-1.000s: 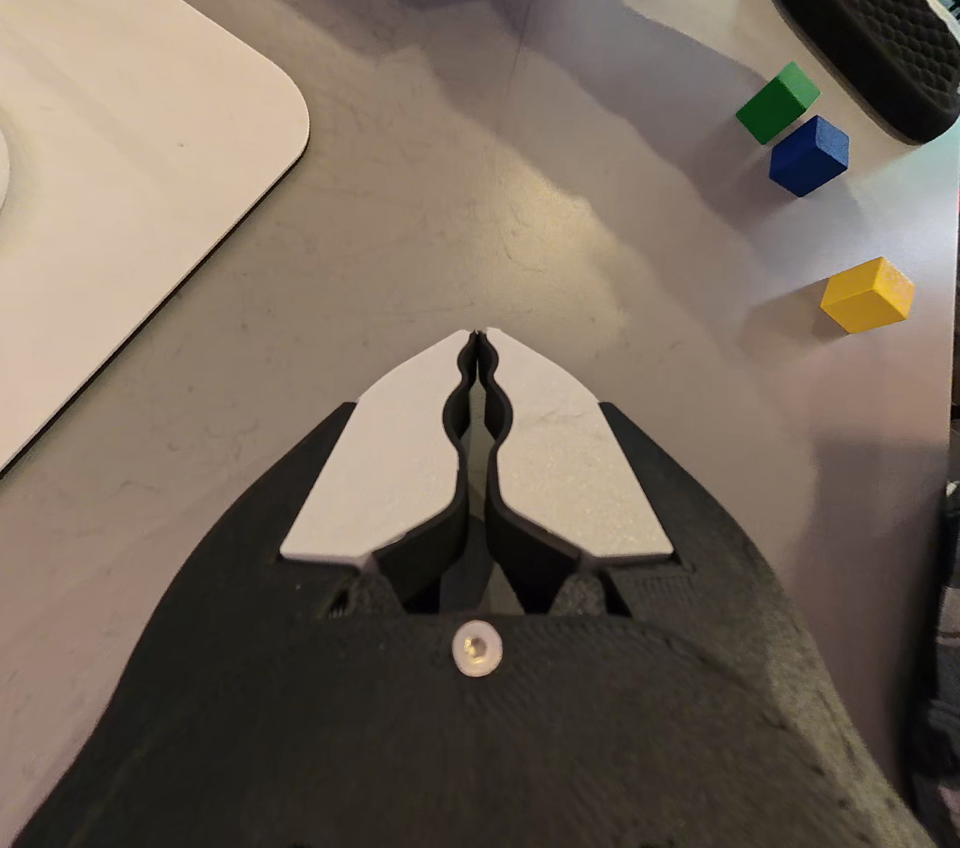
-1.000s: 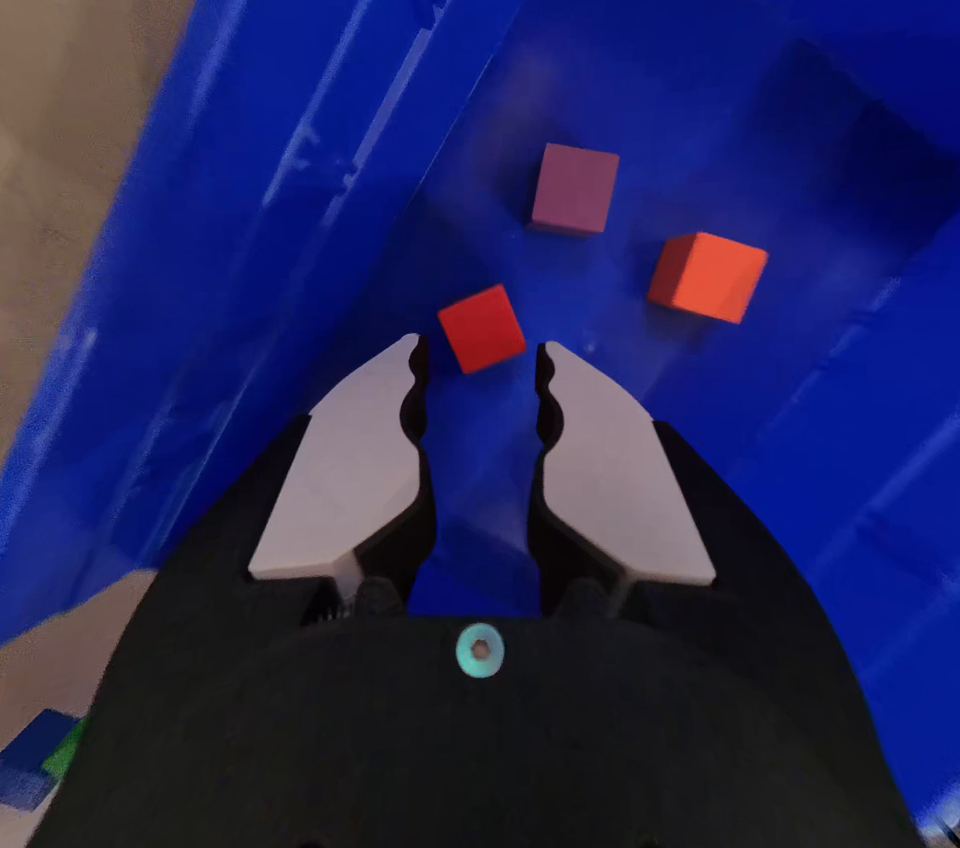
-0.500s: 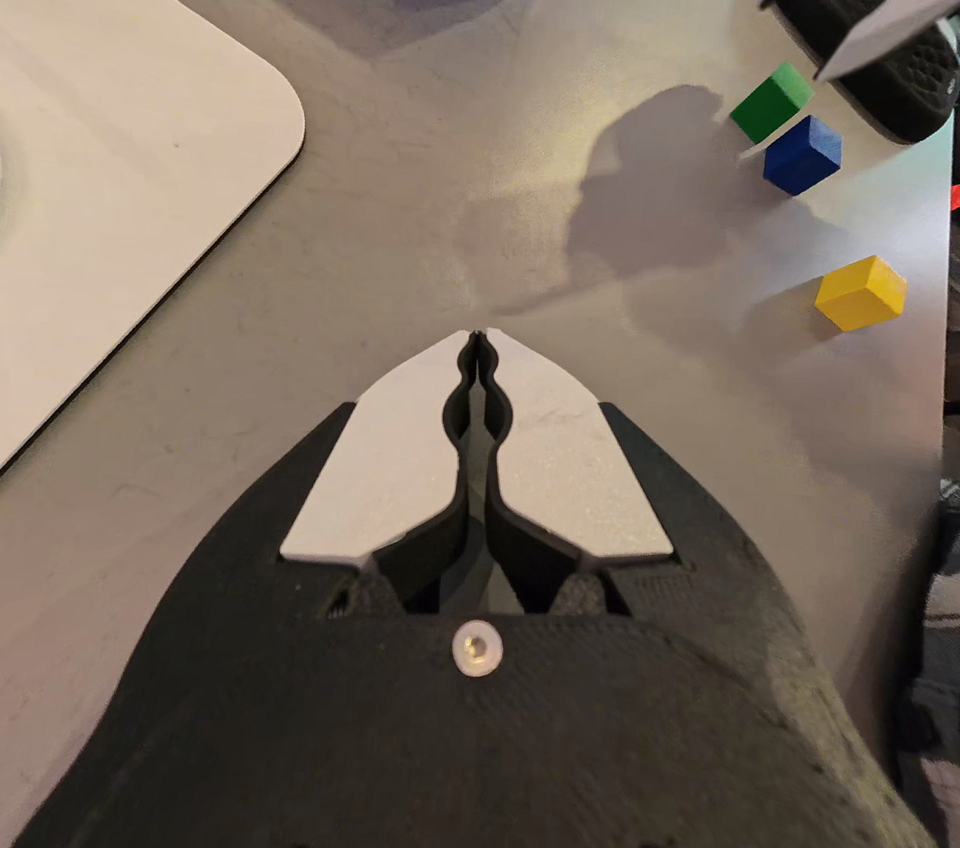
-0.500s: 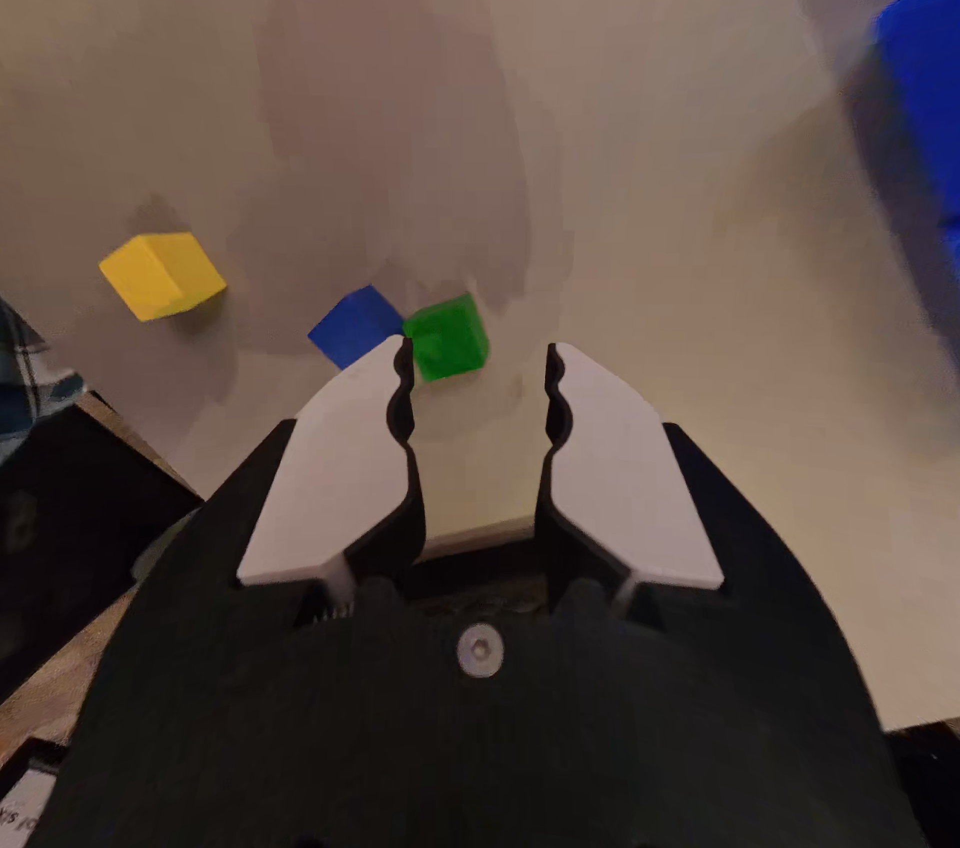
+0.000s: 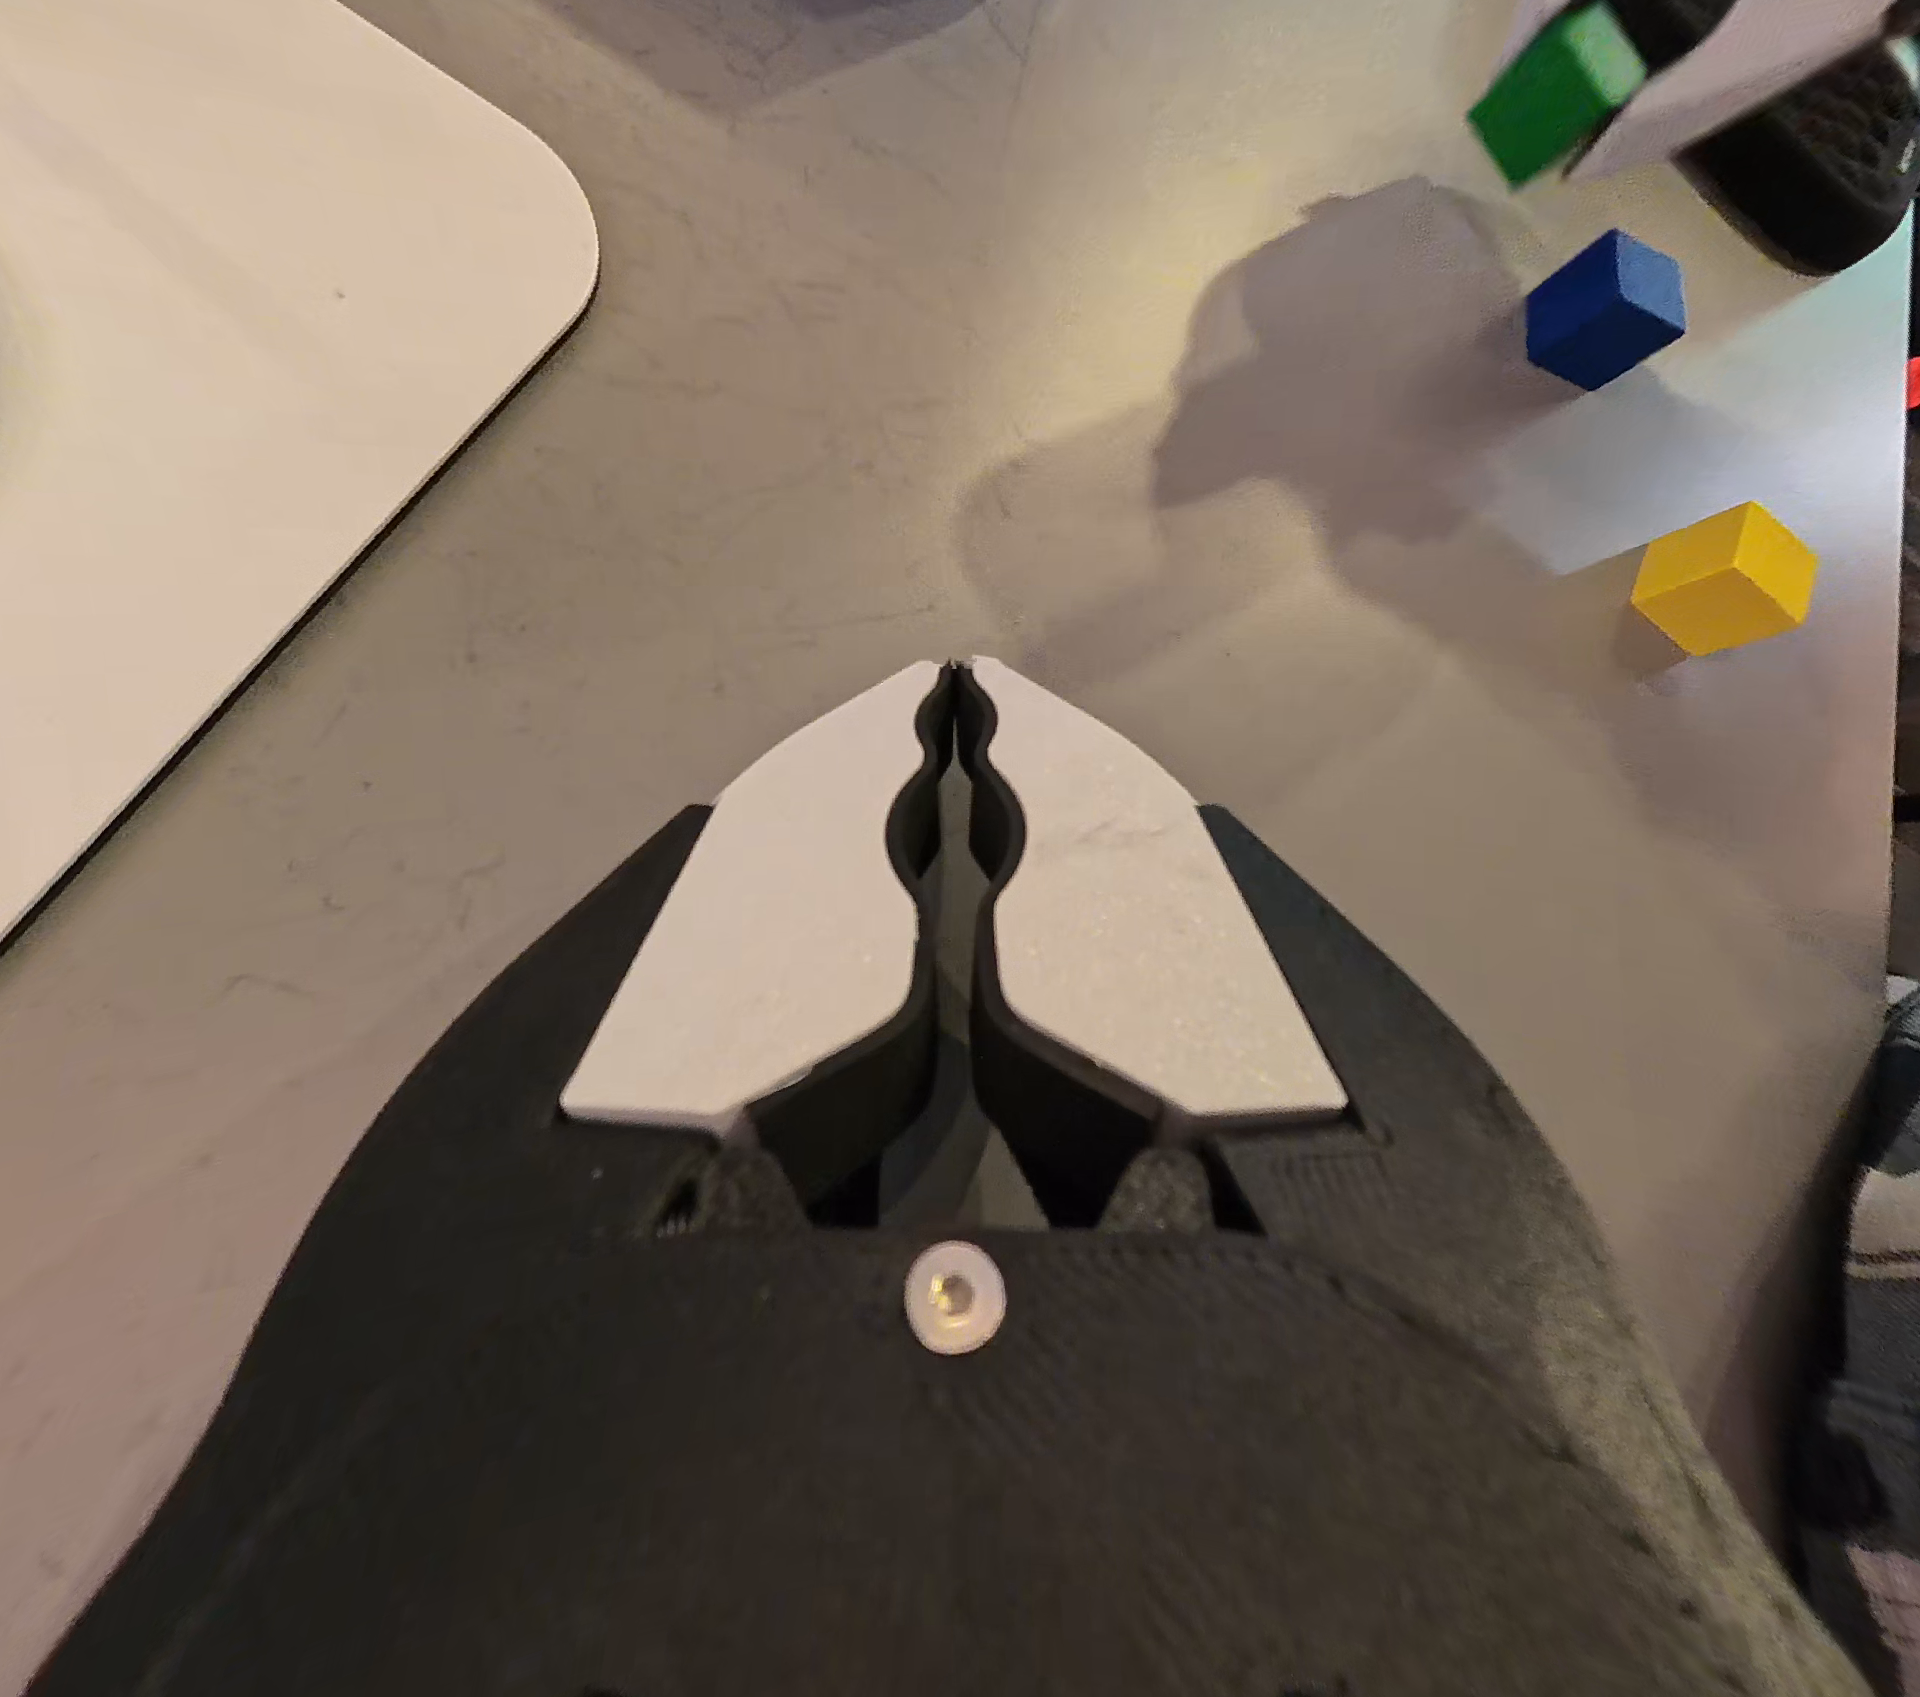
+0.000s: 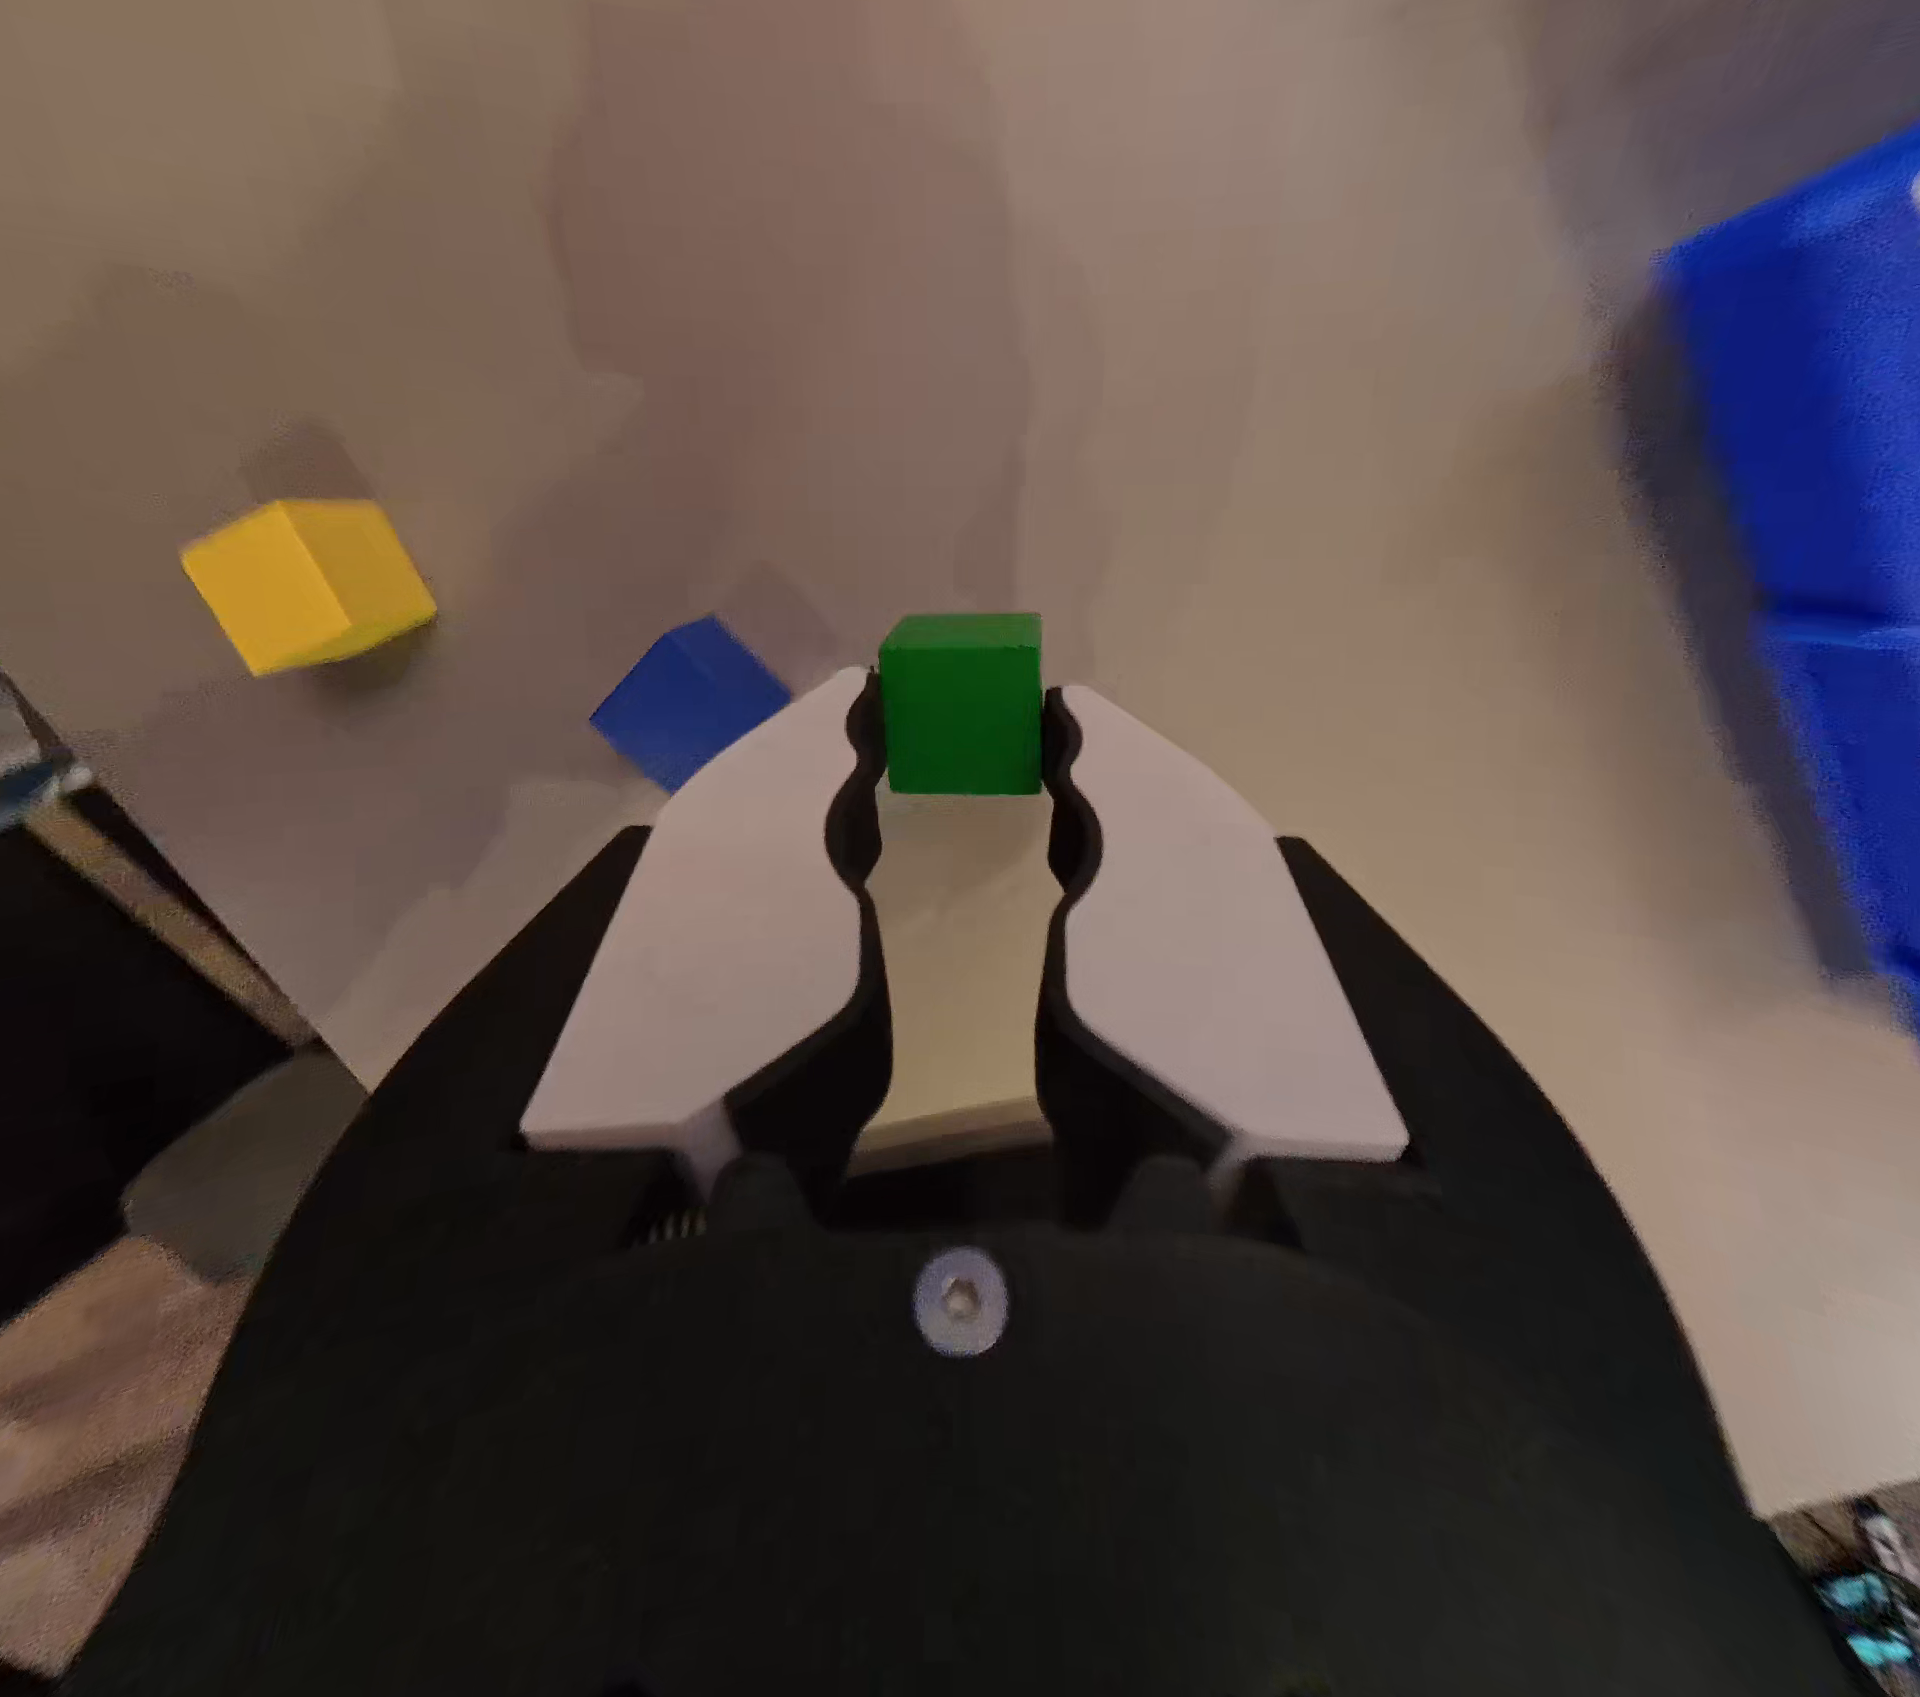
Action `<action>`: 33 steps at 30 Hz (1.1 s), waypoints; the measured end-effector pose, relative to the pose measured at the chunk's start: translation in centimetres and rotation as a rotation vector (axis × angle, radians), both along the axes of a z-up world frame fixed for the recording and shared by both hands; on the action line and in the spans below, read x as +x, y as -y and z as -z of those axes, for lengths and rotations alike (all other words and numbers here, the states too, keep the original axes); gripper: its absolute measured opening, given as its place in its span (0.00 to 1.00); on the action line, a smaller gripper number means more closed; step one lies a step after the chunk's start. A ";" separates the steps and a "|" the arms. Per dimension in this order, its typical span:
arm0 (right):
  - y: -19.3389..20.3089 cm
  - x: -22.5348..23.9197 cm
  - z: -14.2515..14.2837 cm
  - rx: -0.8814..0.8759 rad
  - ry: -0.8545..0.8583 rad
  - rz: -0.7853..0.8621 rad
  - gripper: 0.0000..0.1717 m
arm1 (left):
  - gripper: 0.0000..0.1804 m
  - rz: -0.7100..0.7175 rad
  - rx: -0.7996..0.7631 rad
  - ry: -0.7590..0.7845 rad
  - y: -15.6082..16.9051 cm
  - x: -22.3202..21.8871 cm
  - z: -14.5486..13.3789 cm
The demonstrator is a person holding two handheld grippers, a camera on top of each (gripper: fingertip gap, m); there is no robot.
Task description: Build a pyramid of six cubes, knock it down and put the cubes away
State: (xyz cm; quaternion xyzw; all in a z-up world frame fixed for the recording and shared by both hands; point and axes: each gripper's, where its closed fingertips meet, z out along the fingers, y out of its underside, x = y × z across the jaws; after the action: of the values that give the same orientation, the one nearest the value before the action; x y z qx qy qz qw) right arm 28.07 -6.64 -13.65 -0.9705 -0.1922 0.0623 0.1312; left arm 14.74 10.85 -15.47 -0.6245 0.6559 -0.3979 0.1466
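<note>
With the right tongs (image 6: pixel 961 697) clamped on the green cube (image 6: pixel 961 702) just beside the blue cube (image 6: pixel 686 702) and the left tongs (image 5: pixel 954 665) shut empty, carry it level over the blue bin (image 6: pixel 1808 504) before releasing.

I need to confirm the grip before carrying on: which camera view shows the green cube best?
The right wrist view: the green cube sits centred and sharp between the right gripper fingertips, both pads against its sides. The left wrist view shows it small, blurred, near the frame's upper right, partly covered by a finger.
</note>
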 end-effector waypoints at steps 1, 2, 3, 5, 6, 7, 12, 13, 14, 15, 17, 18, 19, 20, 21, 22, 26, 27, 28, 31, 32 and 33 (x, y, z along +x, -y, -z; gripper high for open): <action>-1.1 0.9 -1.2 0.040 0.002 0.031 0.17 | 0.00 0.000 0.000 0.000 0.0 0.0 0.0; -2.4 2.3 -2.5 0.085 0.019 0.071 0.17 | 0.00 0.000 0.000 0.000 0.0 0.0 0.0; -3.9 4.2 -3.8 0.130 0.046 0.119 0.17 | 0.00 0.000 0.000 0.000 0.0 0.0 0.0; -6.8 8.4 -6.1 0.185 0.095 0.233 0.17 | 0.00 0.000 0.002 0.000 0.0 0.0 0.0; -8.4 10.7 -6.8 0.209 0.120 0.288 0.17 | 0.00 -0.001 0.002 0.000 0.0 0.0 0.0; -9.9 13.0 -7.3 0.231 0.140 0.334 0.17 | 0.00 -0.001 0.003 0.000 -0.1 0.0 0.0; -14.4 21.9 -3.8 0.103 0.131 0.542 0.18 | 0.00 0.000 0.003 0.000 -0.1 0.0 0.0; -14.7 22.9 -2.7 0.071 0.134 0.565 0.18 | 0.00 0.000 0.003 0.000 -0.1 0.0 0.0; -14.9 23.8 -1.7 0.044 0.137 0.587 0.18 | 0.00 0.000 0.003 0.000 -0.1 0.0 0.0; -14.9 24.4 -0.7 0.013 0.140 0.606 0.18 | 0.00 0.000 0.005 0.000 -0.1 0.0 0.0; -14.6 25.1 0.9 -0.030 0.140 0.638 0.19 | 0.00 0.000 0.005 0.001 -0.1 0.0 0.0; -14.5 25.3 1.1 -0.034 0.149 0.650 0.22 | 0.00 0.000 0.003 0.001 -0.1 0.0 0.0; -14.3 25.1 0.8 -0.029 0.154 0.655 0.25 | 0.00 0.000 0.003 0.001 -0.1 0.0 0.0; -14.1 24.7 -0.1 -0.002 0.157 0.655 0.26 | 0.00 0.001 0.002 0.001 -0.1 0.0 0.0; -14.0 23.9 -1.6 0.043 0.156 0.644 0.25 | 0.00 0.001 0.001 0.001 -0.1 0.0 0.0; -13.7 22.5 -3.3 0.084 0.145 0.611 0.24 | 0.00 0.001 0.000 0.001 -0.1 0.0 0.0; -9.6 12.9 -7.7 0.122 0.066 0.412 0.23 | 0.00 0.002 -0.002 0.001 -0.1 0.0 0.0; -7.9 10.5 -7.5 0.082 0.051 0.389 0.24 | 0.00 0.002 -0.003 0.001 -0.1 0.0 0.0; -6.2 8.3 -7.1 0.051 0.042 0.370 0.25 | 0.00 0.005 -0.003 0.001 -0.1 0.0 0.0; -1.9 2.5 -4.6 -0.040 -0.001 0.355 0.29 | 0.00 0.011 -0.001 0.001 0.0 0.0 0.0; -0.6 1.0 -3.6 -0.075 -0.018 0.364 0.30 | 0.00 0.012 0.000 0.001 0.0 0.0 0.0; 0.4 -0.4 -2.6 -0.099 -0.044 0.372 0.31 | 0.00 0.012 0.000 0.001 0.0 0.0 0.0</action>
State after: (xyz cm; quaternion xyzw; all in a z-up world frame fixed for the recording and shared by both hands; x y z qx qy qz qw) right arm 27.62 -7.01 -11.05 -0.9930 -0.0033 0.0673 0.0969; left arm 14.74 10.83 -15.46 -0.6203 0.6595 -0.3992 0.1445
